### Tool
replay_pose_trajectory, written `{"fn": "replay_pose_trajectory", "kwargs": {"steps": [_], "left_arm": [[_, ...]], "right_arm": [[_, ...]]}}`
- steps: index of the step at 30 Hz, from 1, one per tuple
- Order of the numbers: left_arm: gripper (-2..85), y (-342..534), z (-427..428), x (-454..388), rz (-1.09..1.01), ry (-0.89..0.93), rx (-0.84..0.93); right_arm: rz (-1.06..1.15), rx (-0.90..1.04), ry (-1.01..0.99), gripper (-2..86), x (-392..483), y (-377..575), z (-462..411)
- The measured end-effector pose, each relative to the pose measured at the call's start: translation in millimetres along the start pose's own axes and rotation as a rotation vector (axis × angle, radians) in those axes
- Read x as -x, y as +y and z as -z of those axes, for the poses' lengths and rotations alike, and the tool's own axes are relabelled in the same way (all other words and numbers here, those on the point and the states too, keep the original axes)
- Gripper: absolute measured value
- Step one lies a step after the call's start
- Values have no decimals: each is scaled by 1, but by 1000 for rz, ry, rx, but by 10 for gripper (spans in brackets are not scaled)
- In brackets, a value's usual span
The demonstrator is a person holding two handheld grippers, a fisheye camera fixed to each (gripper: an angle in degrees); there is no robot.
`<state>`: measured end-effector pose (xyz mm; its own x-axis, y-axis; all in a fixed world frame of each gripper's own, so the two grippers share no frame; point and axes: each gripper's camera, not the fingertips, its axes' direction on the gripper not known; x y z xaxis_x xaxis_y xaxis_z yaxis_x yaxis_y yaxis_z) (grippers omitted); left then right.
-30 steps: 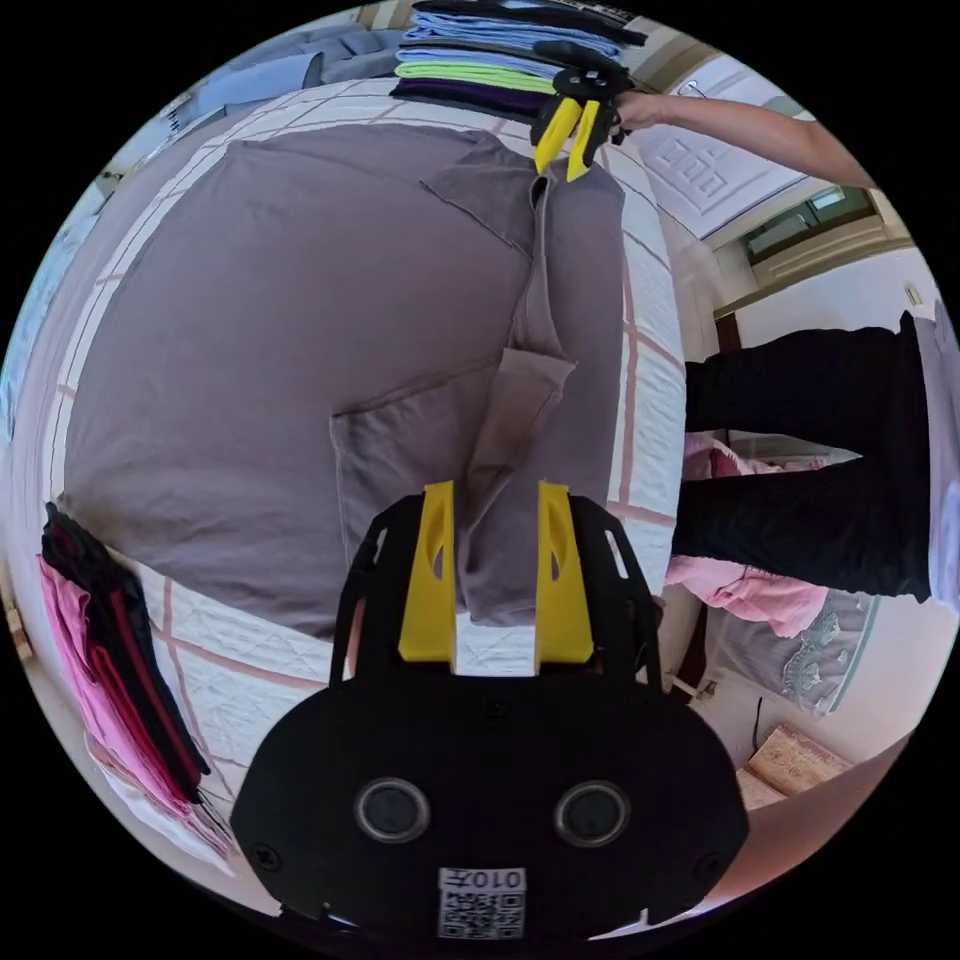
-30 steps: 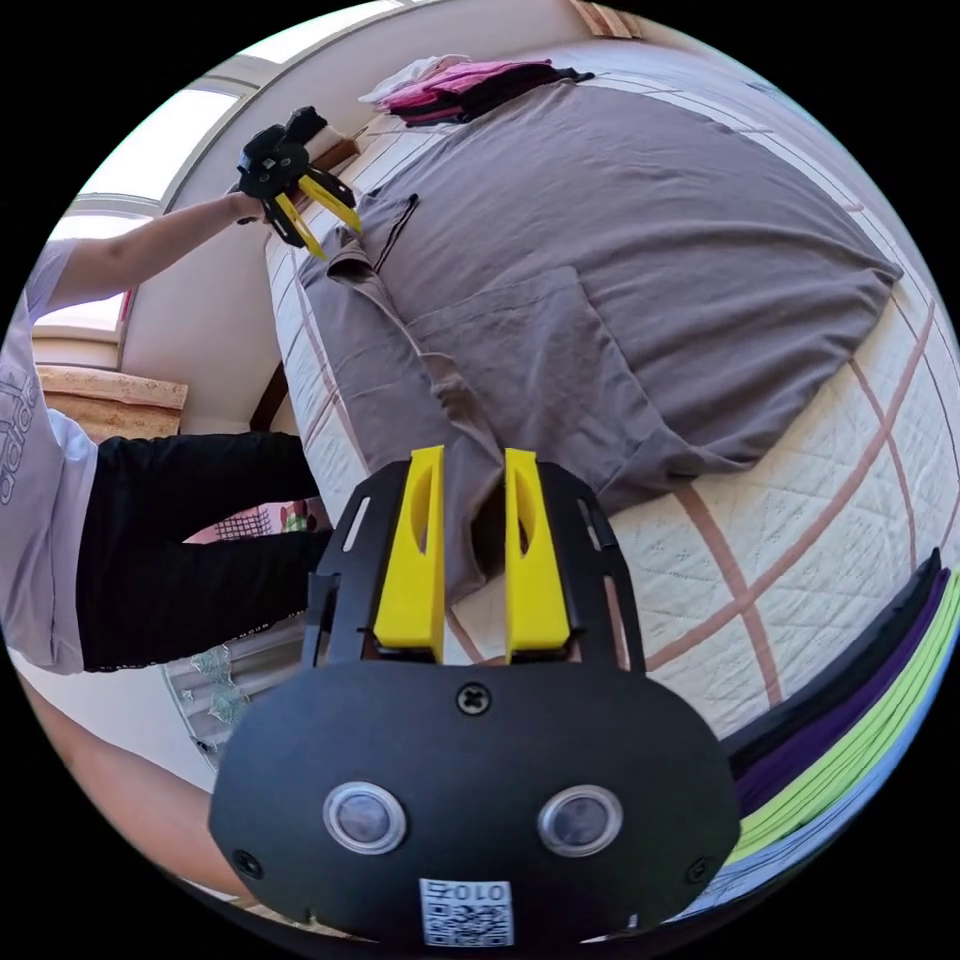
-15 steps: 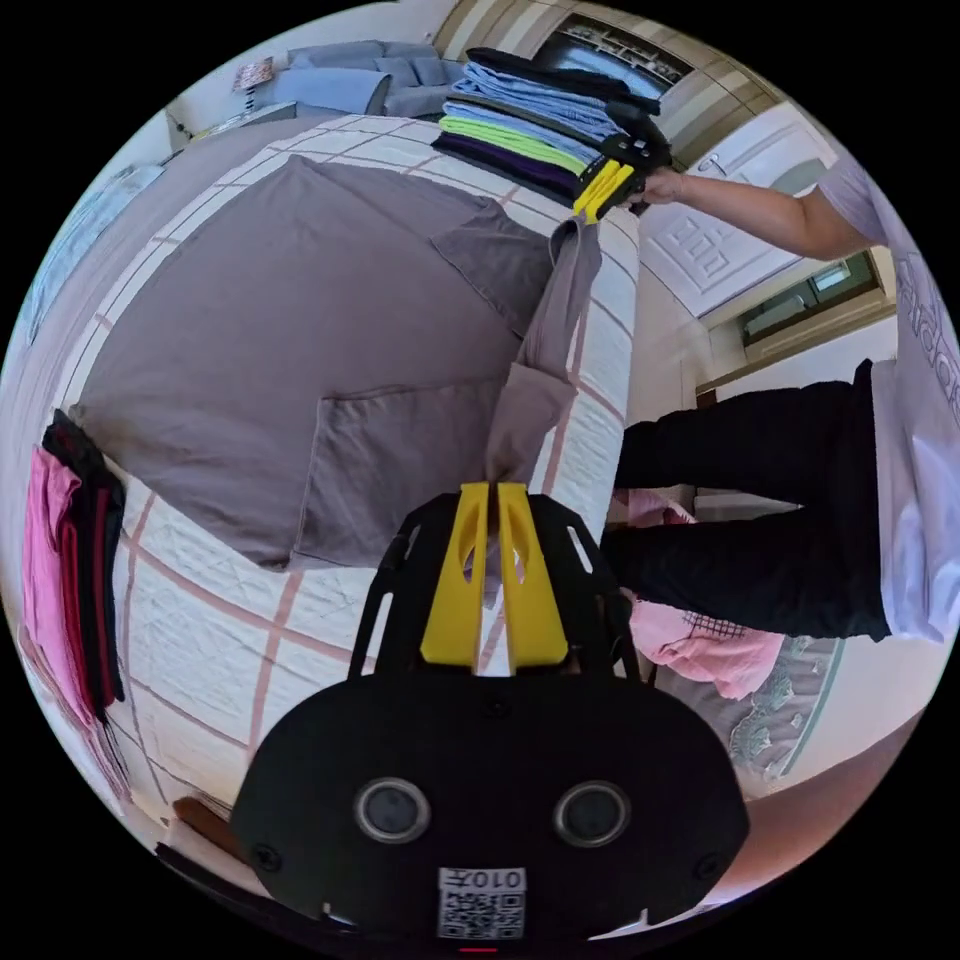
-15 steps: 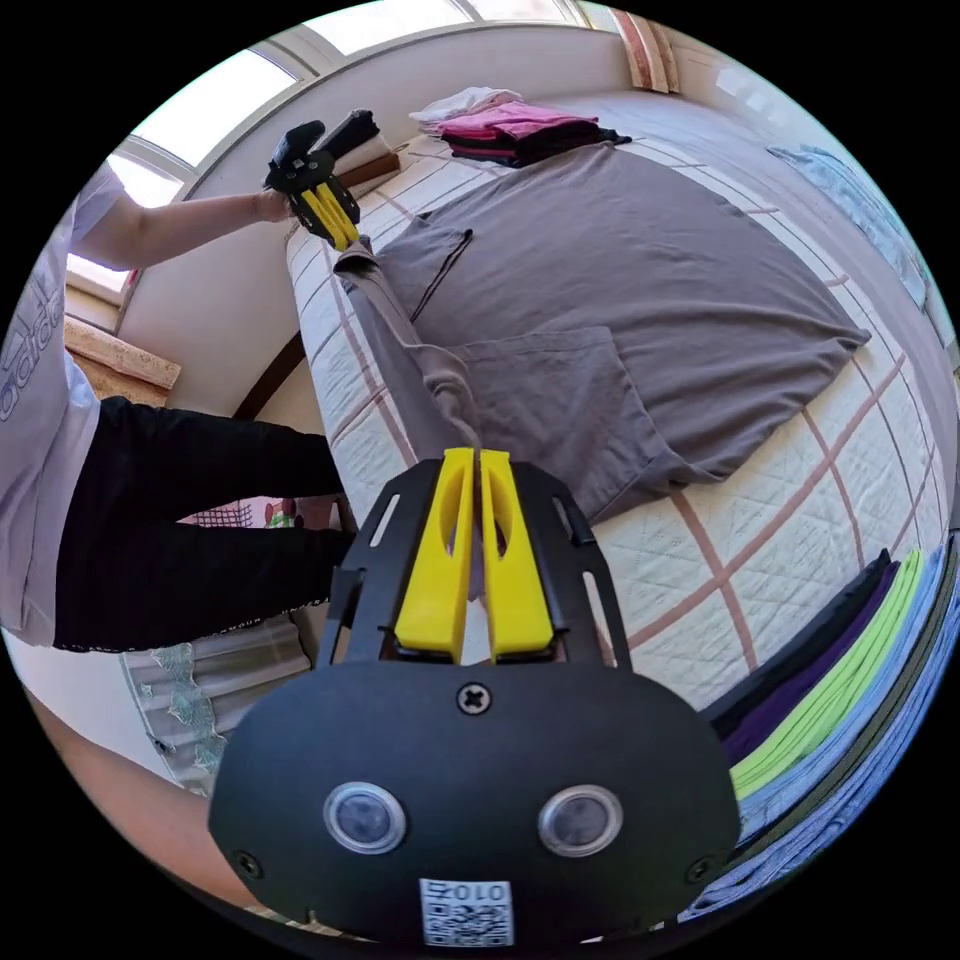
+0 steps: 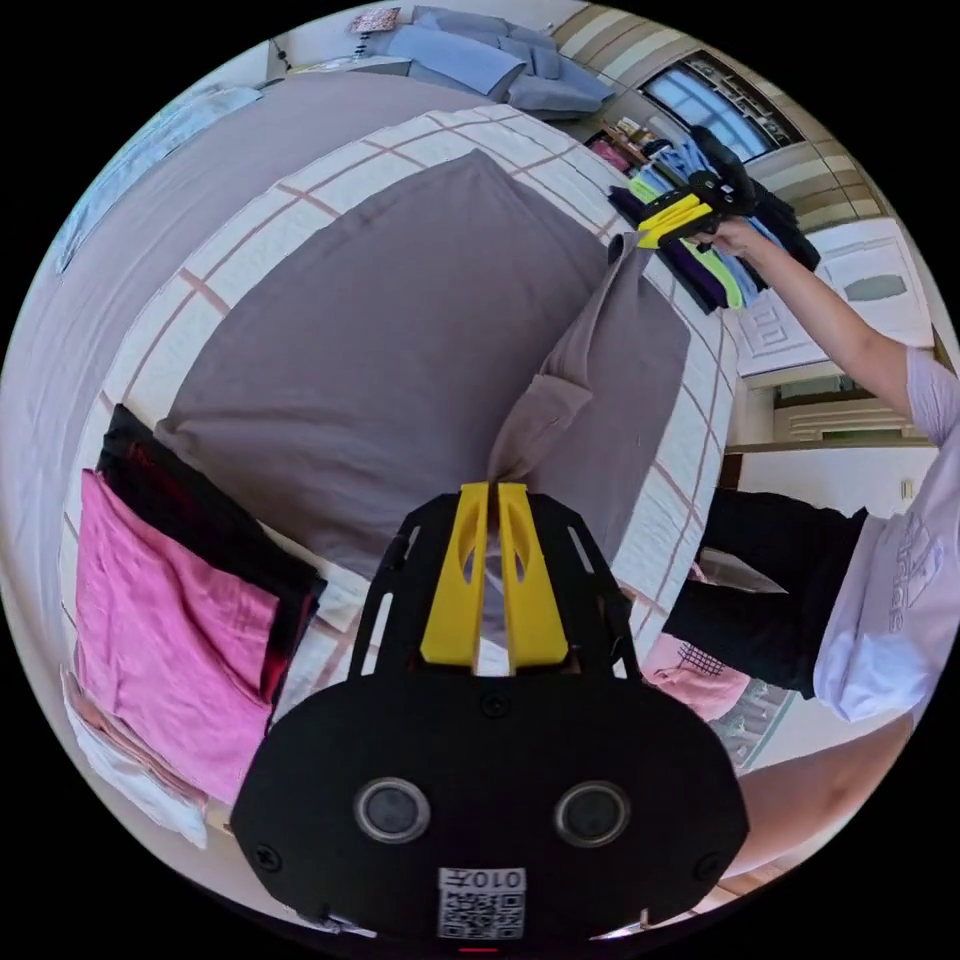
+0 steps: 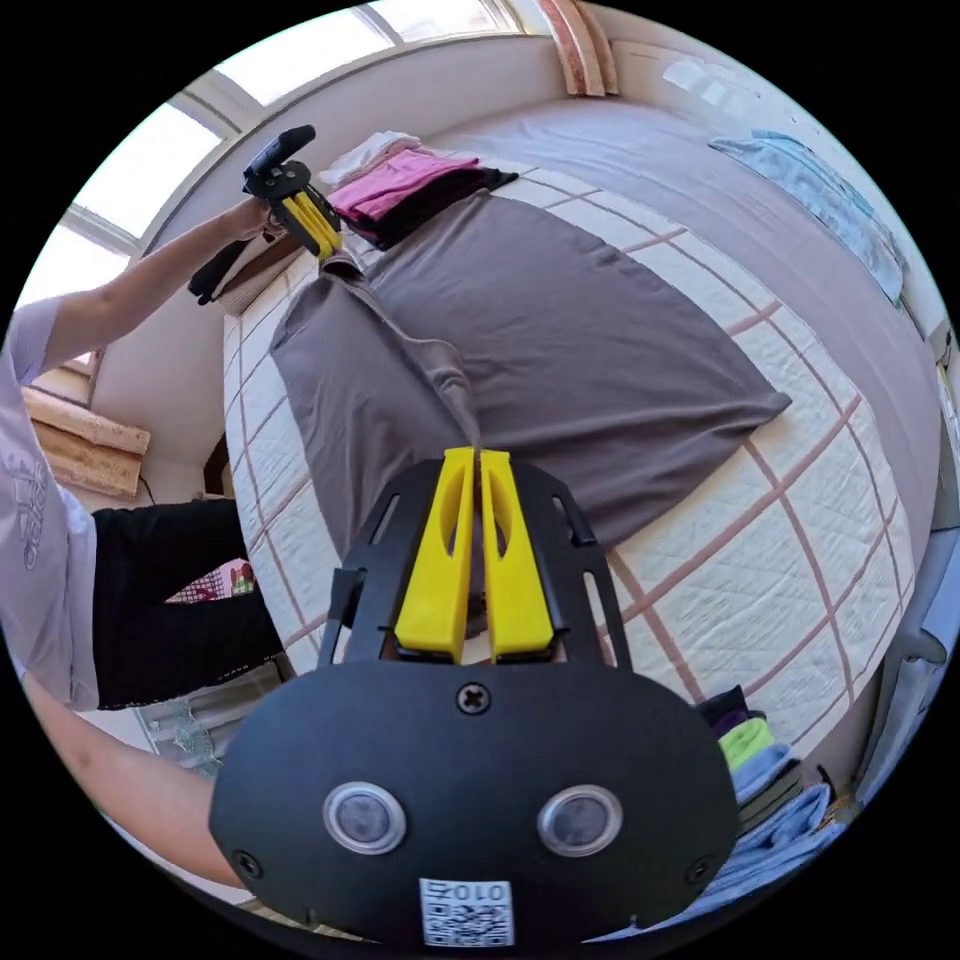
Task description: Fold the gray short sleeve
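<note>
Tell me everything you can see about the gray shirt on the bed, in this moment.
The gray shirt is plain, matte, soft-looking fabric with light wrinkles. Most of it lies spread on the quilted bed cover. One long edge is lifted and stretched into a bunched ridge between the two grippers: the left gripper and the right gripper are each shut on one end of it. From the right gripper view, the far end of the shirt reaches a pile of pink and dark clothes.
</note>
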<state>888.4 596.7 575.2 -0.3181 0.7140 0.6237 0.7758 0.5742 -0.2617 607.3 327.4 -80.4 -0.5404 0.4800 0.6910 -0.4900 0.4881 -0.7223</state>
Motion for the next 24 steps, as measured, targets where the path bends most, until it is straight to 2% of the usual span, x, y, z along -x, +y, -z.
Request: {"fn": "replay_pose_trajectory", "kwargs": {"steps": [4, 7, 10, 14, 16, 19, 22, 24], "left_arm": [[11, -36, -44, 48, 74, 64, 119], [25, -42, -68, 65, 137, 120, 165], [42, -28, -57, 74, 233, 166, 43], [60, 43, 6, 48, 430, 97, -389], [67, 81, 23, 16, 461, 51, -497], [80, 134, 10, -40, 457, -37, -413], [91, 168, -32, -89, 400, -77, -230], [95, 174, -63, -127, 293, -174, -108]], "right_arm": [[-107, 122, -56, 26, -48, -25, -59], [-115, 150, -32, 23, -53, -33, -70], [-167, 109, 41, 26, -55, -30, -60], [-284, -139, 117, 41, -33, 1, -13], [-243, -210, 148, 63, 12, 30, 3], [-198, -159, 202, 100, 65, 74, -8], [-177, -43, 167, 110, 99, 111, -37], [-174, 16, 162, 111, 114, 123, -54]]}}
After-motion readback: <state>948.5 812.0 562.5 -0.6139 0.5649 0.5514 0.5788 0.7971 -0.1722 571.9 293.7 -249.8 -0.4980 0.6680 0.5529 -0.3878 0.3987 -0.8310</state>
